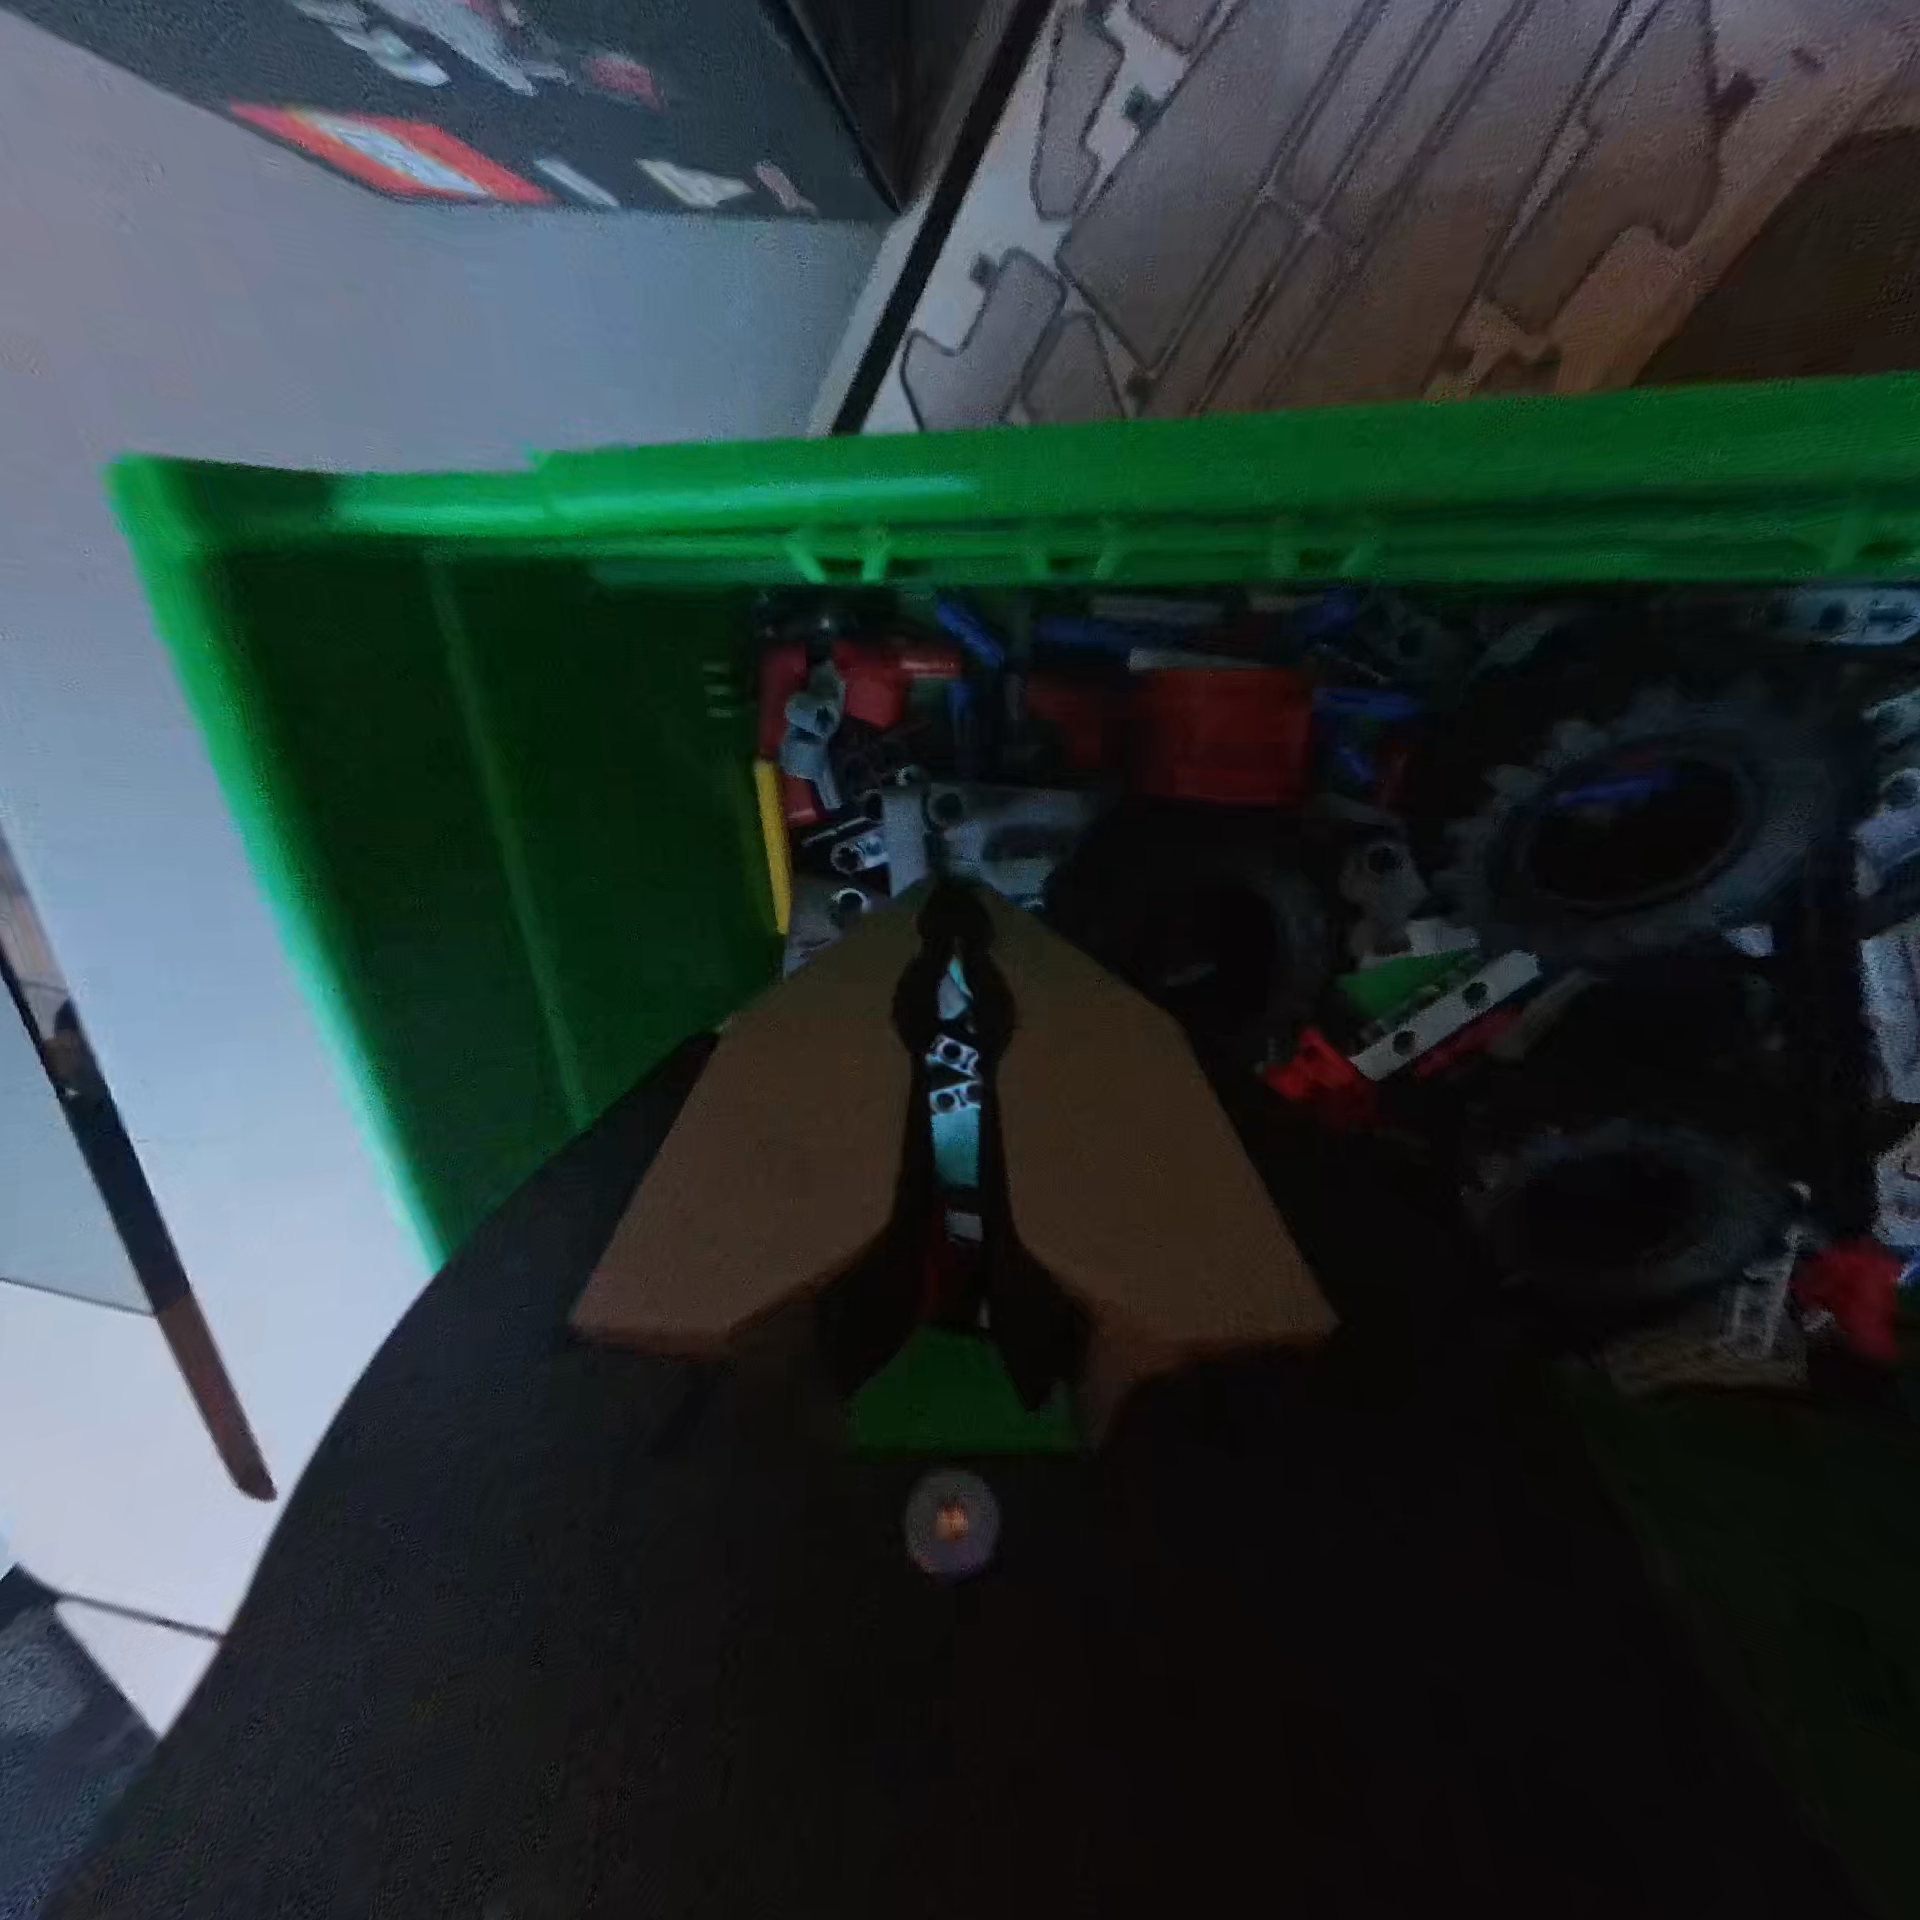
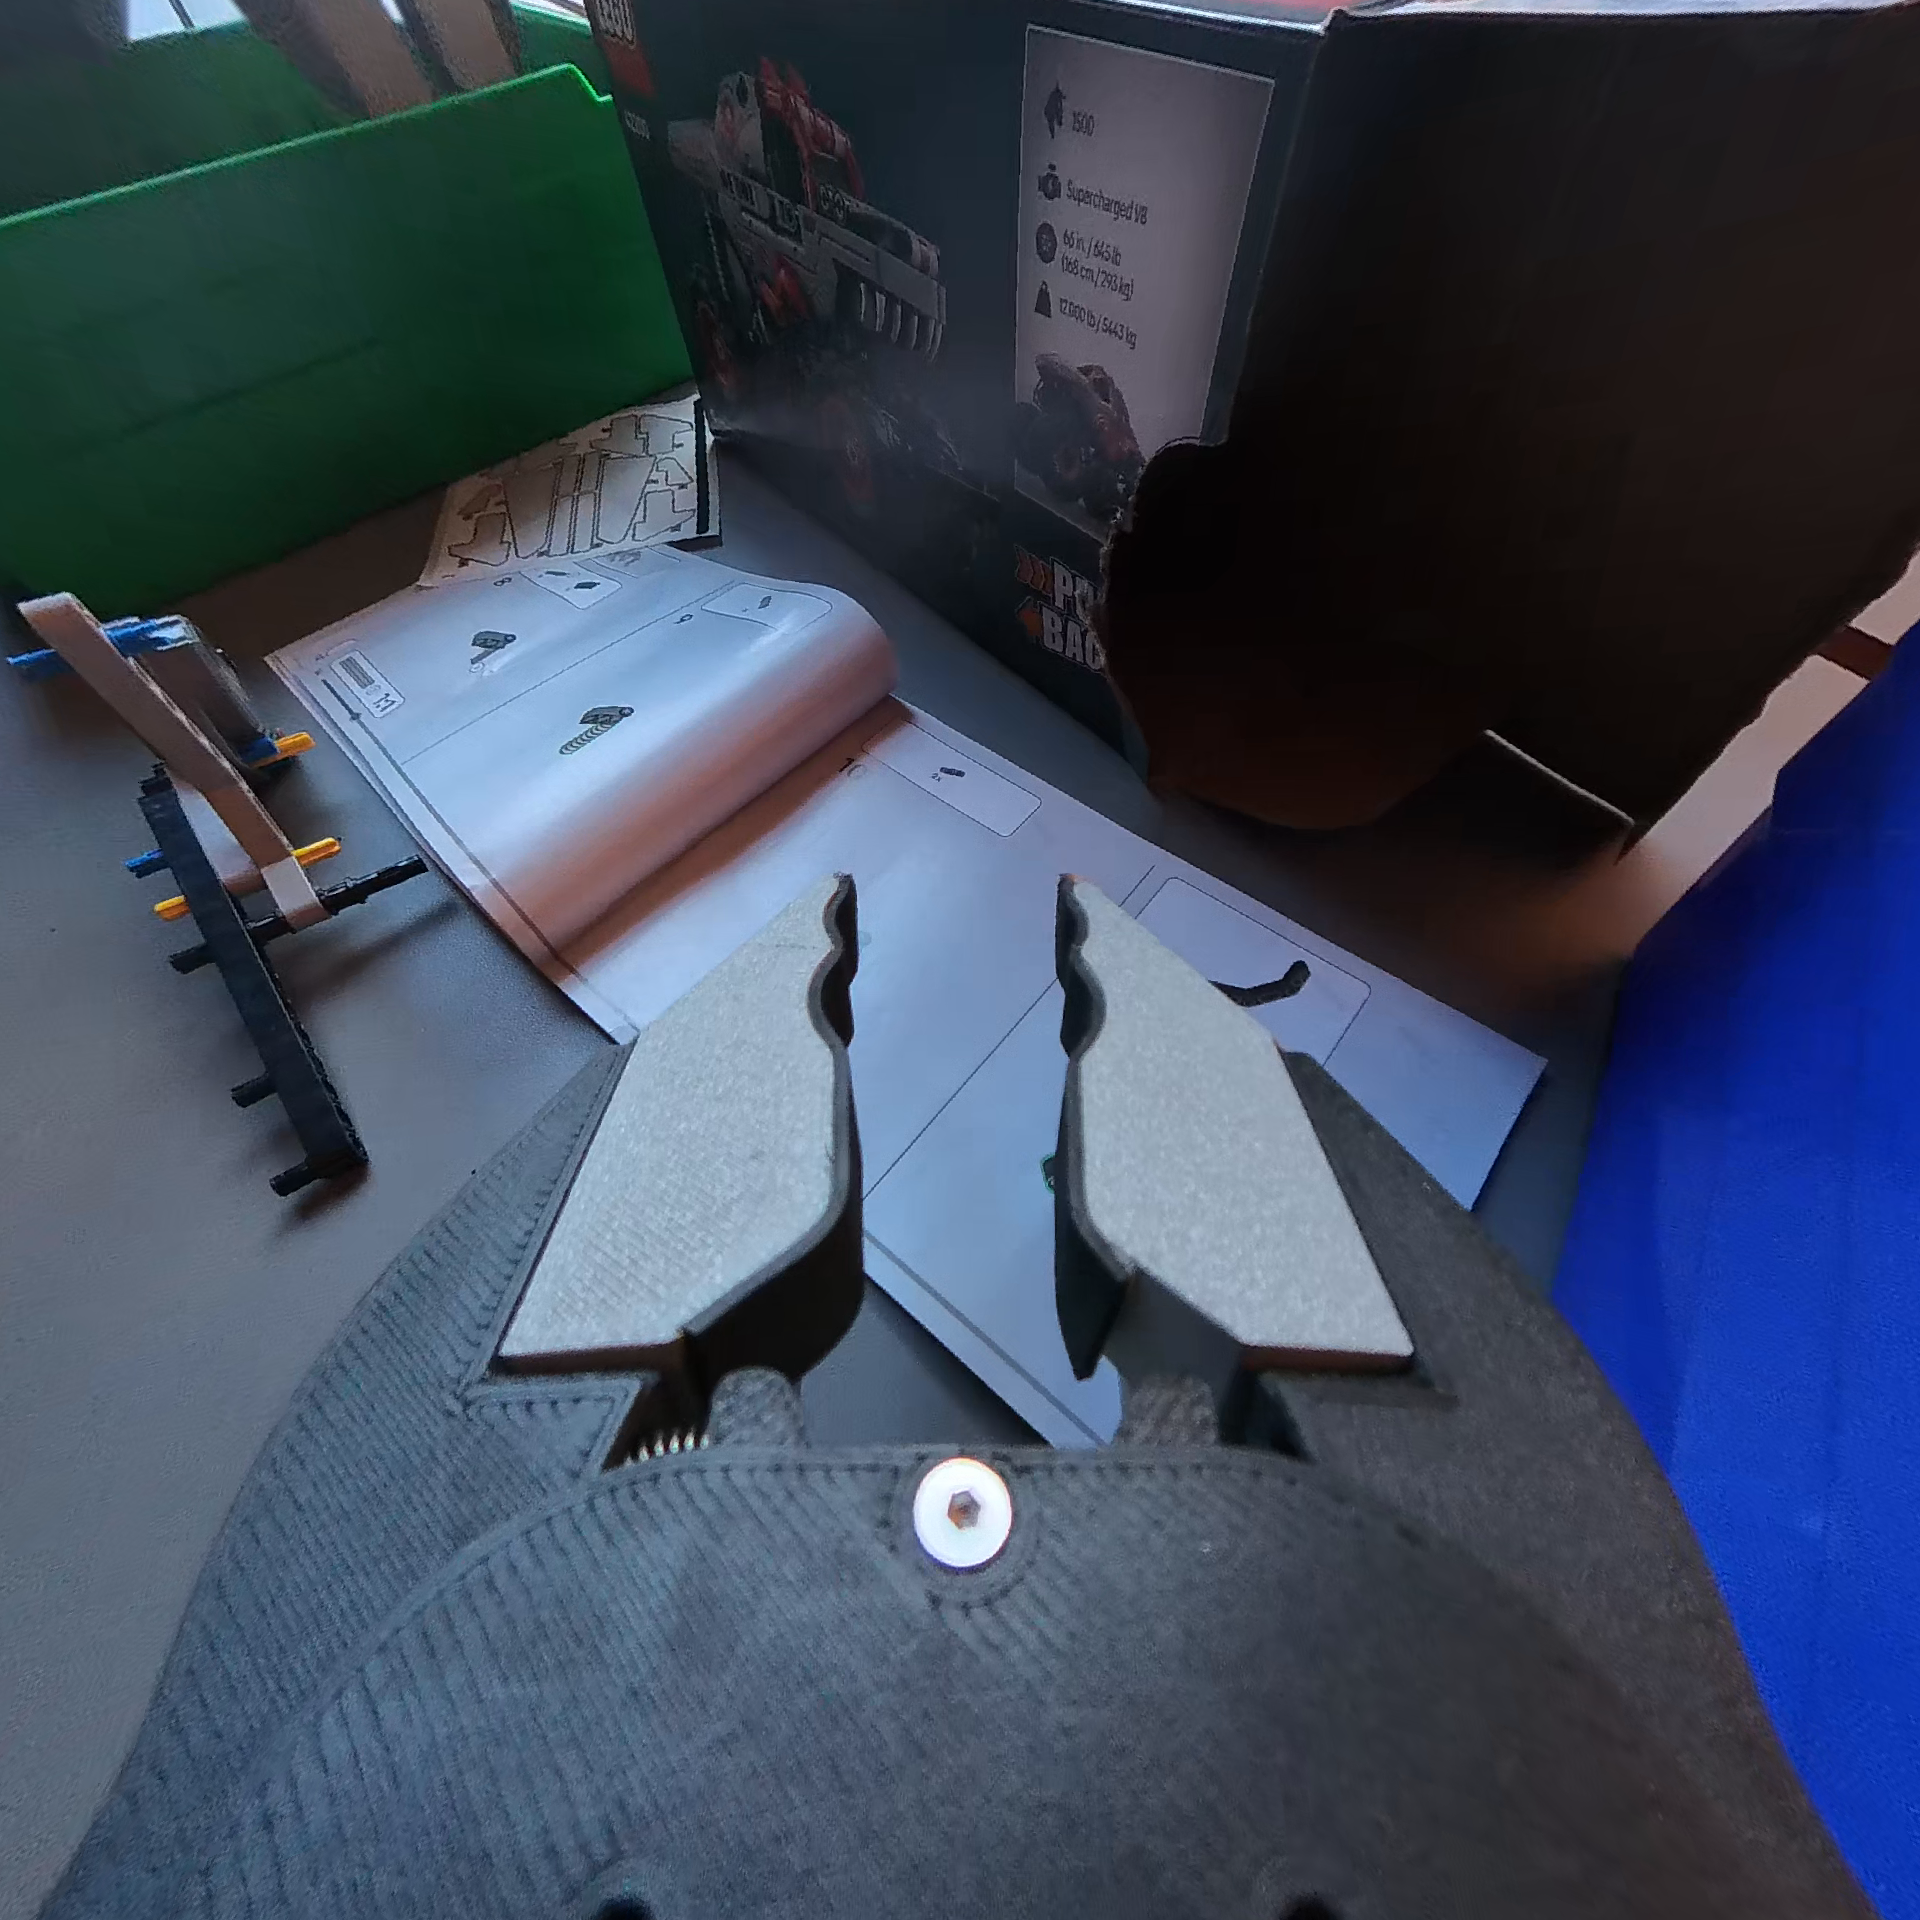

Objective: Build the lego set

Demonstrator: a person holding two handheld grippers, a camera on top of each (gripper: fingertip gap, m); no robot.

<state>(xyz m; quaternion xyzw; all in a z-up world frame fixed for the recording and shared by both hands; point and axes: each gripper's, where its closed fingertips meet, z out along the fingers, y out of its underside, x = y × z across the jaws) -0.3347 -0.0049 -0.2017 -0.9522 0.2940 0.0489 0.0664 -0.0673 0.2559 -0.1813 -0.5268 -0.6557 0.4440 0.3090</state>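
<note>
In the left wrist view my left gripper [image 1: 951,914] reaches into a green bin [image 1: 1039,499] full of loose lego pieces [image 1: 1226,727], among them black tyres [image 1: 1652,821]. Its tan fingers [image 1: 790,1132] meet at the tips. A thin dark piece shows just beyond the tips; blur hides whether it is held. In the right wrist view my right gripper [image 2: 956,894] is open and empty above the open instruction booklet [image 2: 665,727]. A partly built assembly, a long black beam with blue, yellow and black pins [image 2: 249,977], lies on the dark table to its left.
The dark lego box [image 2: 935,260] stands behind the booklet, its torn flap [image 2: 1299,644] open. The green bin [image 2: 312,312] stands at the back left, with a sticker sheet [image 2: 582,499] before it. A blue mass [image 2: 1766,1143] fills the right edge. A tan strip [image 2: 156,727] leans over the assembly.
</note>
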